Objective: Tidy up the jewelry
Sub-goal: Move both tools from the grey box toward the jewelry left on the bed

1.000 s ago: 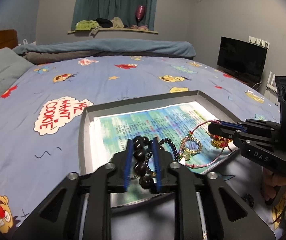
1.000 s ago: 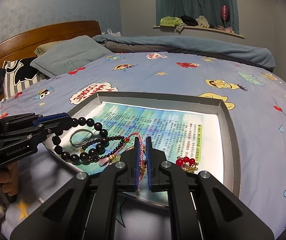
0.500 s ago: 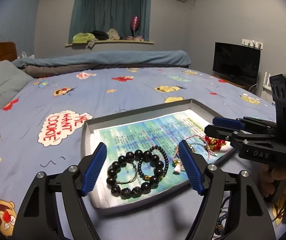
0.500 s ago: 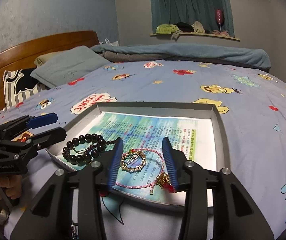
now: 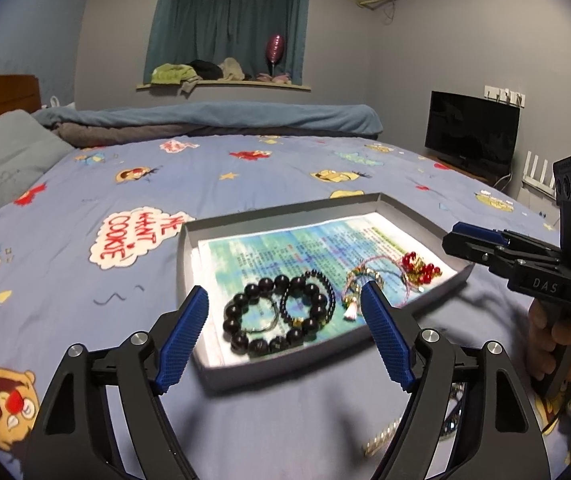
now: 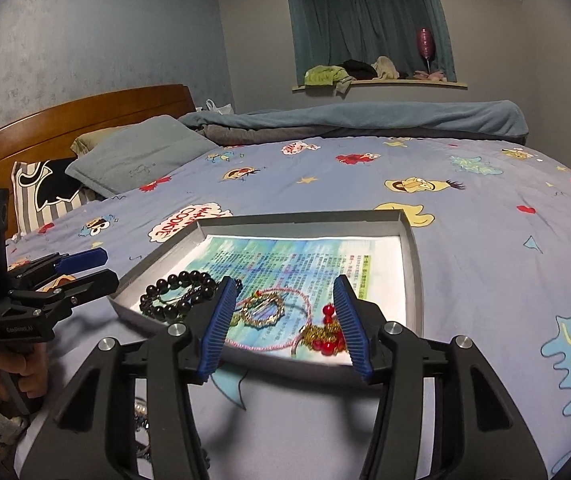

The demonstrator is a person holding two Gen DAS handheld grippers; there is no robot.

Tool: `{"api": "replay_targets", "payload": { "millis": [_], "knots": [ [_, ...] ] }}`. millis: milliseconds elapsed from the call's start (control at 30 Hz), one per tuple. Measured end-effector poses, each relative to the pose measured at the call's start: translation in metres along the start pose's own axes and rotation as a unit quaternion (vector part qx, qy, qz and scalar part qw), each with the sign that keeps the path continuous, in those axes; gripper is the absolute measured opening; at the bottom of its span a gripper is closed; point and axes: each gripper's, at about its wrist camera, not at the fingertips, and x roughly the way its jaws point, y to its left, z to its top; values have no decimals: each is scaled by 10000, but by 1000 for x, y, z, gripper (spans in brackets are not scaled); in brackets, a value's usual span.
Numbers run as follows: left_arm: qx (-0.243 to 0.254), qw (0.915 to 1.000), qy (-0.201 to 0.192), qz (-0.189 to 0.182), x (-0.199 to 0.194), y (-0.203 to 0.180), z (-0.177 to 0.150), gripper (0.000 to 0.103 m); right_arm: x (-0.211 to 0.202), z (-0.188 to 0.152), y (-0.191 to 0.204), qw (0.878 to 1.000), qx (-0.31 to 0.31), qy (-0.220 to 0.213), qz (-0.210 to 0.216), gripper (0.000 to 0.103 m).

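Note:
A grey tray (image 5: 421,210) (image 6: 413,248) lined with printed paper lies on the bed. In it lie a big black bead bracelet (image 5: 245,320) (image 6: 165,294), a small black bead bracelet (image 5: 327,286), a gold and pink bracelet (image 5: 359,280) (image 6: 263,310), a pink cord (image 6: 305,304) and red bead charms (image 5: 421,270) (image 6: 325,344). My left gripper (image 5: 285,340) (image 6: 85,270) is open and empty, just before the tray's near edge. My right gripper (image 6: 281,324) (image 5: 457,238) is open and empty at the tray's near right corner.
More jewelry lies on the sheet near me: a silver chain (image 5: 381,438) and a dark beaded piece (image 5: 455,412) (image 6: 141,416). Pillows (image 6: 137,156) and a wooden headboard (image 6: 65,120) stand at left, a rolled duvet (image 5: 213,120) at the back, a TV (image 5: 471,136) at right.
Both grippers have opened, let go of the bracelets into the tray, and drawn back and up from it. The bracelets now lie loose on the paper.

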Motion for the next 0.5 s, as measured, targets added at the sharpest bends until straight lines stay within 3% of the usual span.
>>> {"api": "replay_targets", "payload": {
  "millis": [300,500],
  "knots": [
    [-127,9996,171,-163,-12,-3,-21,80,-15,-15,-1,9999,142,-19,14,51],
    [199,9987,258,-394,-20,-25,-33,81,-27,-28,1,9997,238,91,61,51]
  ]
}}
